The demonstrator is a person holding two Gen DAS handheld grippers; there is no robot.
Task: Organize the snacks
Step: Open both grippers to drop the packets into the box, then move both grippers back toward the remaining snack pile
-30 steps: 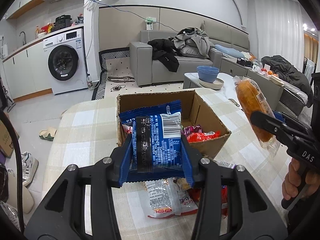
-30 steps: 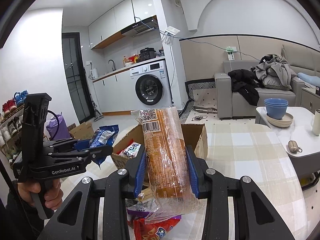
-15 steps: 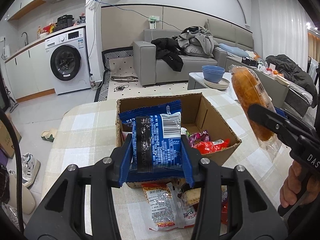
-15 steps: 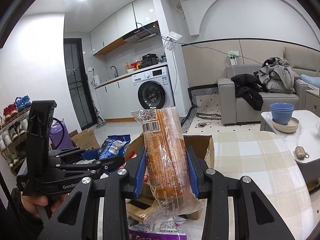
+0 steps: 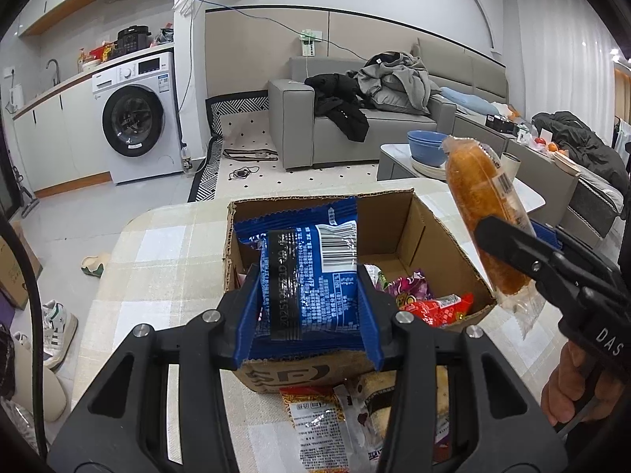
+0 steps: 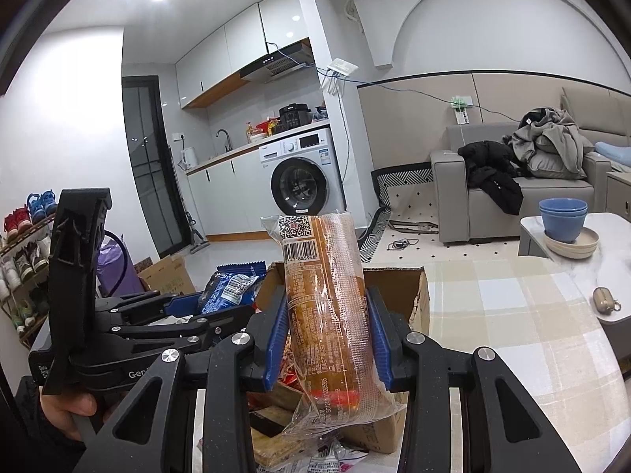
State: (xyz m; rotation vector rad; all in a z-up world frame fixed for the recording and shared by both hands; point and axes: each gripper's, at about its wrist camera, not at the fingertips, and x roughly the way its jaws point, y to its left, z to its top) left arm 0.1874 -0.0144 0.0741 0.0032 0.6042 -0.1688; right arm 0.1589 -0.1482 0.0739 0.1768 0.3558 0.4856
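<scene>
My left gripper [image 5: 309, 307] is shut on a blue snack packet [image 5: 311, 272] and holds it upright over the near wall of an open cardboard box [image 5: 430, 232]. My right gripper [image 6: 327, 335] is shut on a long bread roll in clear wrap [image 6: 325, 295], also upright, over the box's right side. The roll [image 5: 483, 216] and the right gripper show at the right of the left wrist view. The blue packet [image 6: 230, 287] and the left gripper show at the left of the right wrist view. Inside the box lie red and purple snack packets [image 5: 430, 301].
The box stands on a table with a checked cloth [image 5: 157, 272]. More loose snack packets [image 5: 343, 418] lie on the cloth in front of the box. A side table with blue bowls [image 6: 562, 216] and a small pouch [image 6: 605, 301] is to the right. A person's hand [image 5: 572, 390] grips each handle.
Both grippers have moved forward toward the box with their snacks still held. The box now looks closer and larger, and the loose packets sit lower in the left wrist view.
</scene>
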